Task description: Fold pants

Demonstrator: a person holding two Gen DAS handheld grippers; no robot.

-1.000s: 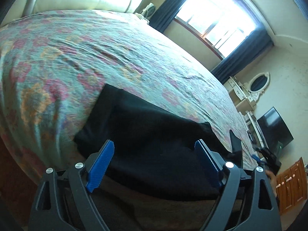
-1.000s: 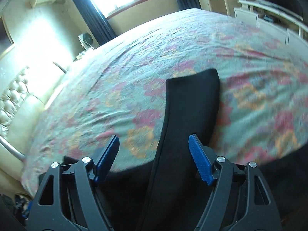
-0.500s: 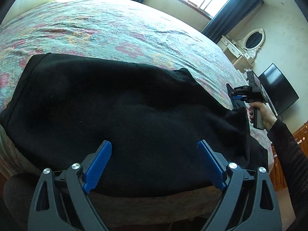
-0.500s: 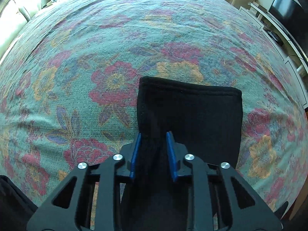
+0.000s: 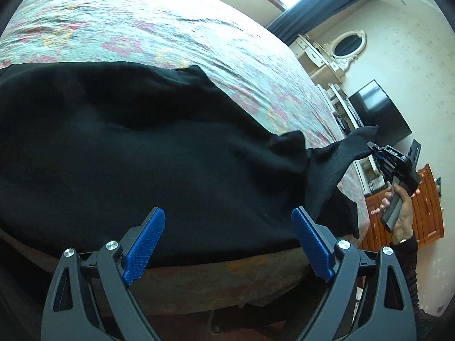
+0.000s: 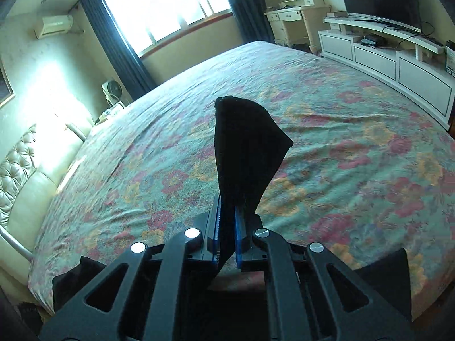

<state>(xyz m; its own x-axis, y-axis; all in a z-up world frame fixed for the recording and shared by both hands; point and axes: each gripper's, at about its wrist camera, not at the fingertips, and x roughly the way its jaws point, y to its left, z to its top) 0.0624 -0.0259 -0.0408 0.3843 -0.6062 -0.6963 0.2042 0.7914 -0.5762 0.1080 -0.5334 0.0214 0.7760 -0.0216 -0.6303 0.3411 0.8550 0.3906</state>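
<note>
Black pants [image 5: 136,142] lie spread across the near edge of a floral bedspread [image 5: 176,37]. My left gripper [image 5: 227,241] is open and empty, its blue pads just over the pants' near hem. My right gripper [image 6: 227,233] is shut on the end of a pant leg [image 6: 244,142], which stands up from its jaws above the bed. In the left wrist view the right gripper [image 5: 375,150] holds that leg end [image 5: 341,153] lifted off the bed at the right.
A padded headboard [image 6: 20,176] is at the left. A window with dark curtains [image 6: 170,14] is behind the bed. A white TV cabinet [image 6: 392,59], a TV [image 5: 378,113] and a dresser with an oval mirror [image 5: 344,45] stand to the right. A wooden cabinet [image 5: 429,204] is nearby.
My right gripper, shut on the pant leg end, has lifted it off the bedspread. My left gripper stays open and has shifted slightly over the pants.
</note>
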